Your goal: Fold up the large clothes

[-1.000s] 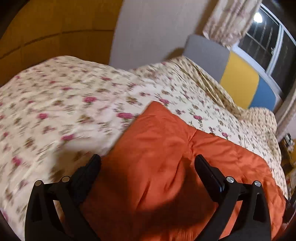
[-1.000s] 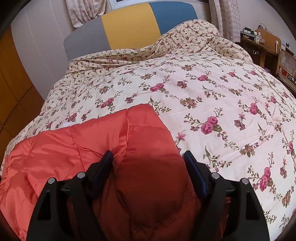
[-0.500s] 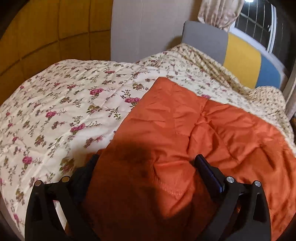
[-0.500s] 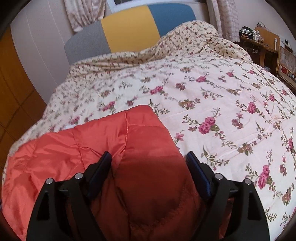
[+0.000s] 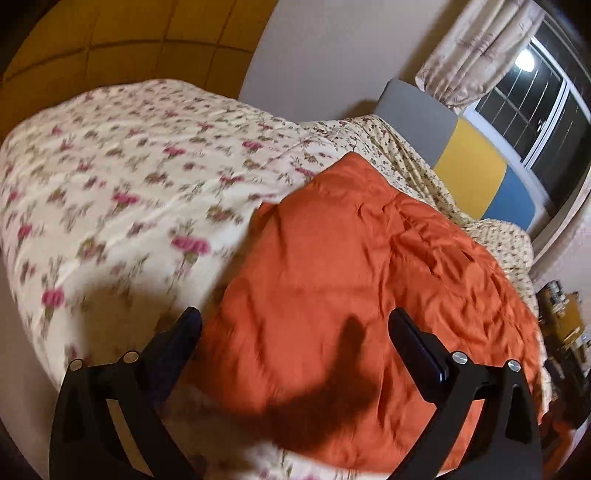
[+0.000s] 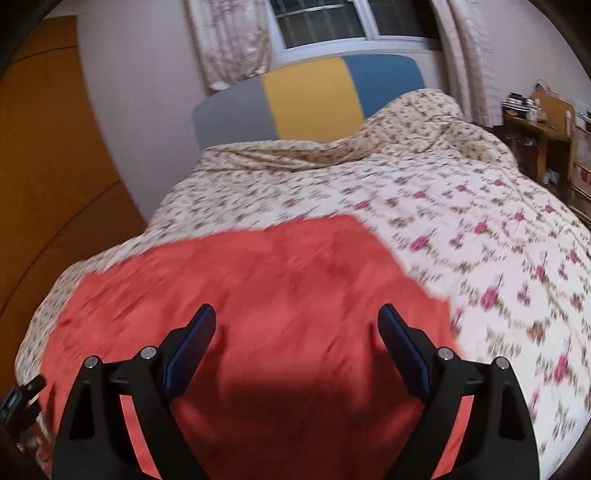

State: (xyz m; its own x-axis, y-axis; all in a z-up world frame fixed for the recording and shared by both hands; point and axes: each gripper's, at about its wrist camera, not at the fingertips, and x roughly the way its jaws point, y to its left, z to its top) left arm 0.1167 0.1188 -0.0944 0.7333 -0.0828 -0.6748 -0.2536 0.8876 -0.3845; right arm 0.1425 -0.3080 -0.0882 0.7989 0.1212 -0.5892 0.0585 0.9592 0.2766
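**Orange jacket lying flat on the bed, both grippers wide above it**

Left wrist view: The left gripper [image 5: 295, 325] is hovering over the near part of the jacket [image 5: 354, 280], its fingers [image 5: 417, 343] standing wide apart with nothing pinched between them. The orange, quilted jacket is lying spread on the floral quilt [image 5: 122, 206], running from the near edge of the bed up toward the headboard [image 5: 472, 177]. A dark shadow is falling across the jacket's near portion, between the fingers. The quilt is looking blurred on the left side. Beyond the headboard, with its grey, yellow and blue panels, a curtain [image 5: 476, 55] is hanging beside a dark window [image 5: 535, 110]. A yellow-brown panelled wardrobe [image 5: 122, 40] is filling the upper left.

Right wrist view: The right gripper [image 6: 295, 325] is also hovering over the jacket [image 6: 280, 280], its fingers [image 6: 402, 347] spread wide and gripping nothing; the cloth is showing beneath them, not pressed by the pads. The jacket is lying on the left, near part of the quilt [image 6: 480, 221], looking smeared with blur. A shadow is covering its nearest part. The headboard [image 6: 310, 99] is standing at the far end under the window [image 6: 325, 18], with a curtain [image 6: 232, 40] on its left. A cluttered wooden desk [image 6: 535, 122] is standing at the far right. The wardrobe [image 6: 44, 147] is lining the left side.
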